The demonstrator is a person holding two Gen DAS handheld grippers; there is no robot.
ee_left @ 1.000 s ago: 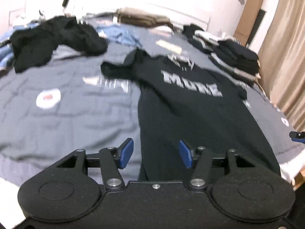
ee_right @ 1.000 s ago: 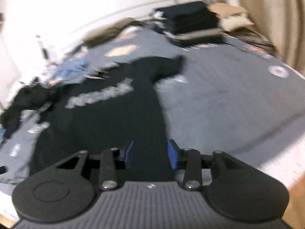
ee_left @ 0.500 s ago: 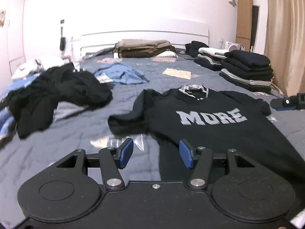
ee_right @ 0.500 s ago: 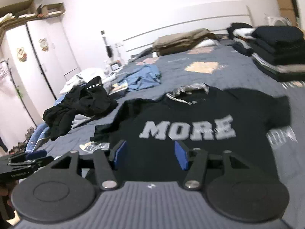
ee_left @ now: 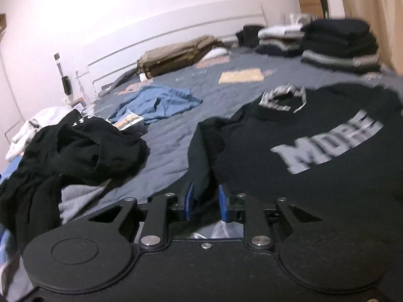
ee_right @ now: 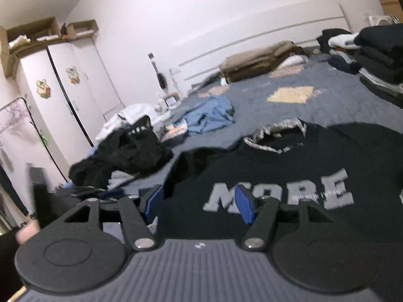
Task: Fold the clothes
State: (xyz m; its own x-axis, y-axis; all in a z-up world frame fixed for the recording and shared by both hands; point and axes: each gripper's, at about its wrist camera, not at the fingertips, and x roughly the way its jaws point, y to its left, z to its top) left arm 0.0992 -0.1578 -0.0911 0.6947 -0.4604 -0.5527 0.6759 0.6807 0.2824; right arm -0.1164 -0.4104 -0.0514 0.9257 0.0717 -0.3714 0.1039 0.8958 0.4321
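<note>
Left tongs (ee_left: pixel 206 202), spread wide half a second ago, now pinch the sleeve of the black shirt (ee_left: pixel 314 151) lying flat on the bed (ee_left: pixel 171 138); right tongs (ee_right: pixel 199 205) remain released above its chest.

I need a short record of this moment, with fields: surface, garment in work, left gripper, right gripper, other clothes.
surface: bed with a grey-blue quilt
garment in work: black shirt printed MORE, lying flat, print up
left gripper: jaws narrowed around the shirt's sleeve
right gripper: jaws wide apart, over the shirt, holding nothing
other clothes: black heap, blue garment, folded stack, brown folded pile
</note>
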